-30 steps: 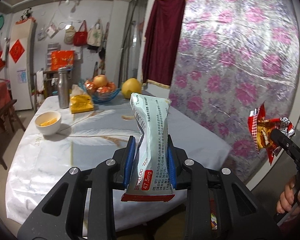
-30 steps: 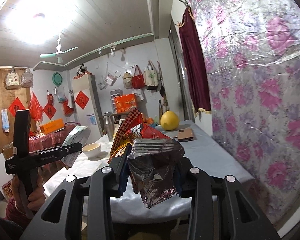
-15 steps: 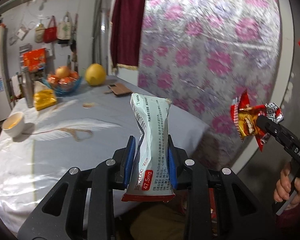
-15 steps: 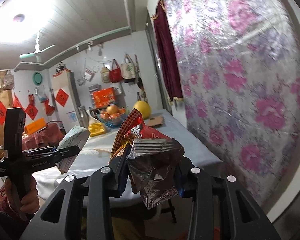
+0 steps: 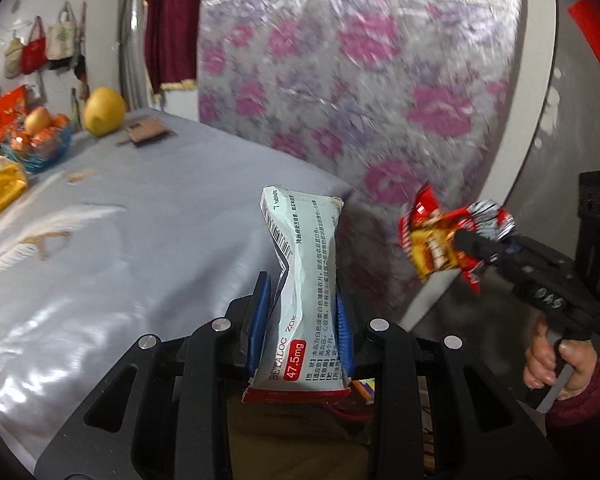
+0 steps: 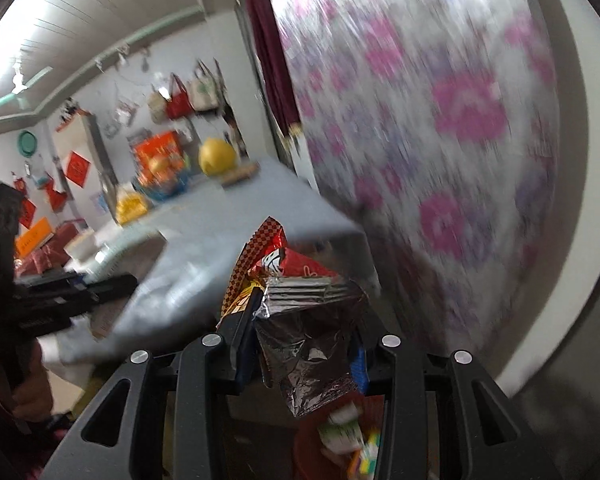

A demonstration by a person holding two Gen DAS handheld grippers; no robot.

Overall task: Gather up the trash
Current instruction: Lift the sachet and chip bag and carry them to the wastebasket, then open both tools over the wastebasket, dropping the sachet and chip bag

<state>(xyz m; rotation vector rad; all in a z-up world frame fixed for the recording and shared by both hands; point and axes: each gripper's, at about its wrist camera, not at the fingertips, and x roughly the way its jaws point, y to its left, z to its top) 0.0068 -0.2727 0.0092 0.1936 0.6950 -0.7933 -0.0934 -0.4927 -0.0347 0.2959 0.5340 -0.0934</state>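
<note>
Pinching a crushed Betaloc tablet box (image 5: 306,300), the left gripper (image 5: 304,312) tilts downward over the near edge of the table (image 5: 140,240). Its blue-padded fingers (image 5: 260,320) press the white box at about mid-height, so that the box stands nearly upright between them, its red bottom flap hanging below the pads and its barcoded top poking out ahead of the tips. Below this gripper, between its black arms, a dark space shows a few coloured scraps, too dim to name.

To its right and slightly ahead, the right gripper (image 5: 466,240) reaches in from the picture's edge, held by a hand (image 5: 556,364) in a dark red sleeve wrapped around the grip. In its own view this gripper (image 6: 304,344) also points downward, and its fingers (image 6: 244,328) are closed on a crumpled snack wrapper (image 6: 300,320), red and yellow outside and silvery inside. The wrapper bulges up past the tips and sags below them. Under it lies a red bin (image 6: 340,440) with bits of packaging inside, blurred.

Farther off, the grey-clothed table carries a yellow packet (image 5: 6,184), a blue fruit bowl (image 5: 36,144), a yellow pomelo (image 5: 104,110) and a piece of brown cardboard (image 5: 146,130). Beyond the table's right edge stands a large panel covered in pink flowered cloth (image 5: 360,60), with a dark red curtain (image 5: 172,20) beside it and bags (image 5: 34,50) hanging on the far wall.
</note>
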